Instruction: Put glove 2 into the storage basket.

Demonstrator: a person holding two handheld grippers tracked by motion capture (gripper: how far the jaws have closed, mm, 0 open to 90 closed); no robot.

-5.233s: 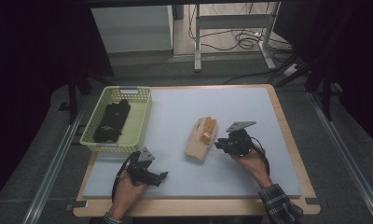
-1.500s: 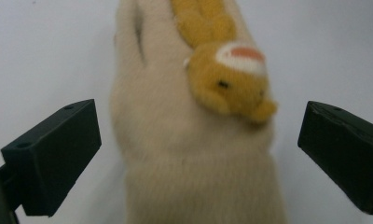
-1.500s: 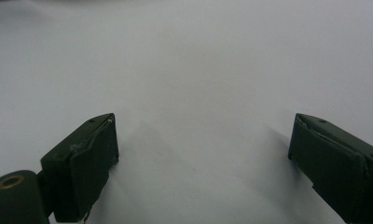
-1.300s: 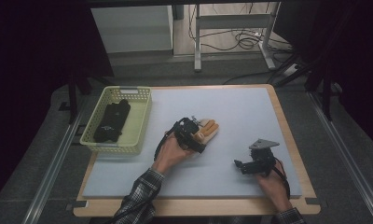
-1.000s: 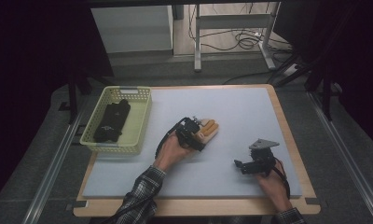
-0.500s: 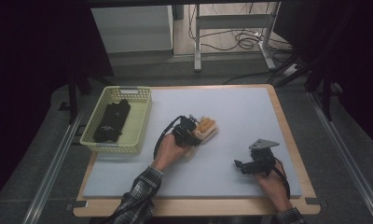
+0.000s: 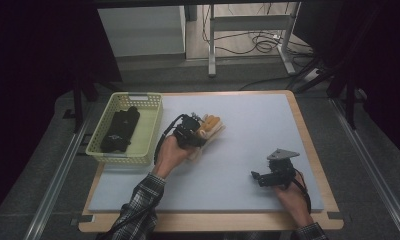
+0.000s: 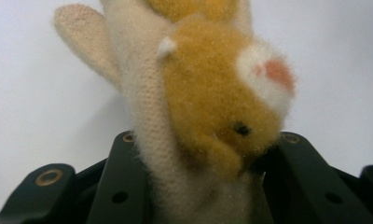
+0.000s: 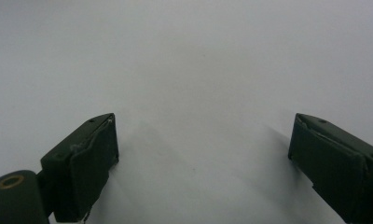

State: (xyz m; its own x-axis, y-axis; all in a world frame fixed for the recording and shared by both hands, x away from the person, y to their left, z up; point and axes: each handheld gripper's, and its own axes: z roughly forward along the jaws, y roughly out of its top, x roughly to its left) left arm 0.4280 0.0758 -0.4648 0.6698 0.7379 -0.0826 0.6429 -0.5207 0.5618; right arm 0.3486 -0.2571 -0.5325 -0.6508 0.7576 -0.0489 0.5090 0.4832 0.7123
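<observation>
Your left gripper [image 7: 190, 134] is clamped on the plush glove [image 7: 208, 131], over the grey table mat [image 7: 248, 125] just to the right of the yellow basket [image 7: 149, 131]. In the high view the glove's cream body extends from under the gripper toward the mat's centre, with orange fingers at its far end.

Glove appearance, as seen in the left gripper view:
- Body: cream knitted fabric [image 8: 152, 116], fine ribbed texture, rising from between the two black jaws.
- Thumb: a cream, rounded lobe [image 8: 79, 35] branching to the upper left, with a faint pinkish tint at its tip.
- Front panel: fuzzy orange-tan pile [image 8: 212, 102] shaped like an animal face, with a small black bead eye [image 8: 242, 128].
- Markings: a white patch with a pink centre [image 8: 273, 74] at the upper right of the face, and a small white tuft [image 8: 166, 46] at its upper left.

The jaws have just been closing; they now press the glove's lower part from both sides, and the pile bulges over the inner edges of the pads.

Your right gripper [image 7: 260, 177] sits low over the mat near its front right corner, well apart from the glove. In the right gripper view its jaws stand wide apart with bare mat between them.

The basket holds a dark item [image 7: 119, 131]; its kind cannot be determined.
</observation>
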